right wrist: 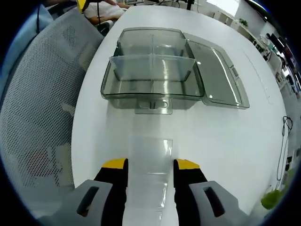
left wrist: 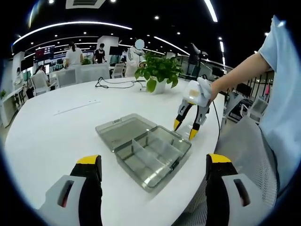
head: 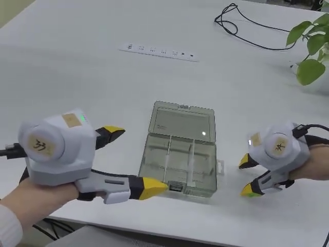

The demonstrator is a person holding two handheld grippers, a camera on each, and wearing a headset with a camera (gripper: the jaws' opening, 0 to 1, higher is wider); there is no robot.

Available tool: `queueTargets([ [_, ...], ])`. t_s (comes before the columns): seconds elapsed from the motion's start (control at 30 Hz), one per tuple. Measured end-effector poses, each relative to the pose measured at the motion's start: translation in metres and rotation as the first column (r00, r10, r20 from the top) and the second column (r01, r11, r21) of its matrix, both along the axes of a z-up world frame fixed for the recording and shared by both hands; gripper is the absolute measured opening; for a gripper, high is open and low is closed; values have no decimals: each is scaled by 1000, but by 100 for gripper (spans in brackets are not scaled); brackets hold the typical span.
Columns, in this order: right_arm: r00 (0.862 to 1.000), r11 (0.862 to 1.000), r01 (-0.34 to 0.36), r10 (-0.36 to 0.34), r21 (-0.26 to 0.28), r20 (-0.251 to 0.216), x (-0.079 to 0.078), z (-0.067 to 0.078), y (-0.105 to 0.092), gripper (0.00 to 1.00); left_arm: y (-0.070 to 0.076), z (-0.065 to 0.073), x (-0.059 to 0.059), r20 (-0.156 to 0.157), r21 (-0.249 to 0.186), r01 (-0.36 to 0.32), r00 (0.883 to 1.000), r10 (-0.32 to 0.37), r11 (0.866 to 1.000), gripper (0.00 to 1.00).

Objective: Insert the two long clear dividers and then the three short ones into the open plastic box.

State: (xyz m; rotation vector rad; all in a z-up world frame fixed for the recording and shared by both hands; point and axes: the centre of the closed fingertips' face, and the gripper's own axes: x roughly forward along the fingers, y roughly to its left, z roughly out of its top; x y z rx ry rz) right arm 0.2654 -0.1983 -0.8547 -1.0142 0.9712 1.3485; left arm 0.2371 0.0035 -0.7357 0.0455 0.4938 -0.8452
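Observation:
The open clear plastic box [head: 177, 164] lies at the table's front middle, its lid [head: 182, 121] laid flat behind it. Clear dividers stand inside, splitting the box [right wrist: 153, 77] into compartments. My left gripper [head: 134, 159] hovers at the box's left side, open wide, with the box [left wrist: 146, 150] ahead between its fingers [left wrist: 89, 165]. My right gripper [head: 248, 176] is just right of the box and open. A clear divider piece [right wrist: 149, 157] lies flat on the table between its fingers. The right gripper [left wrist: 190, 122] also appears beyond the box in the left gripper view.
A white power strip [head: 158, 52] lies at the back, a black cable [head: 247, 23] at the far right, and a green plant [head: 311, 46] at the right edge. The table's front edge runs close below the box. A mesh chair [right wrist: 42, 94] stands beside the table.

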Motion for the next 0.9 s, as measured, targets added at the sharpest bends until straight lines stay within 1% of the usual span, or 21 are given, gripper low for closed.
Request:
queueTargets([
  [0.07, 1000, 1000, -7, 7, -8, 0, 0, -1, 0, 37, -1, 0, 0, 1, -4, 1, 1000, -1, 1000, 94],
  [0.1, 1000, 1000, -10, 10, -10, 3, 0, 0, 1, 34, -2, 1, 0, 1, -5, 2, 1000, -2, 1000, 93],
  [0.13, 1000, 1000, -10, 10, -12, 4, 0, 0, 1, 33, -2, 1, -1, 2, -6, 3, 1000, -3, 1000, 93],
  [0.23, 1000, 1000, -9, 9, -12, 3, 0, 0, 0, 33, -3, 2, -2, 2, -14, 9, 1000, -9, 1000, 93],
  [0.33, 1000, 1000, -3, 3, -3, 5, 0, 0, 0, 33, -5, 2, -3, -5, -23, 13, 1000, -13, 1000, 93],
  [0.4, 1000, 1000, 19, -19, 9, 3, 0, 0, 0, 33, -5, 1, -3, -6, -21, 17, 1000, -17, 1000, 93],
  [0.5, 1000, 1000, 20, -21, 18, 6, 0, 0, 0, 32, -8, 1, -4, -6, -20, 26, 1000, -26, 999, 93],
  [0.67, 999, 999, 46, -46, 20, 5, 1, 0, 0, 32, -11, 2, -4, -7, -19, 41, 999, -42, 999, 92],
  [0.8, 998, 997, 66, -66, 34, 17, 1, 4, 3, 32, -14, 0, -5, -13, -23, 54, 998, -54, 998, 92],
  [0.87, 997, 996, 72, -73, 47, 32, 3, 9, 4, 32, -16, -2, -4, -23, -24, 59, 998, -60, 998, 91],
  [0.9, 996, 995, 79, -81, 56, 38, 3, 12, 5, 32, -18, -3, -5, -22, -18, 71, 997, -71, 997, 91],
])
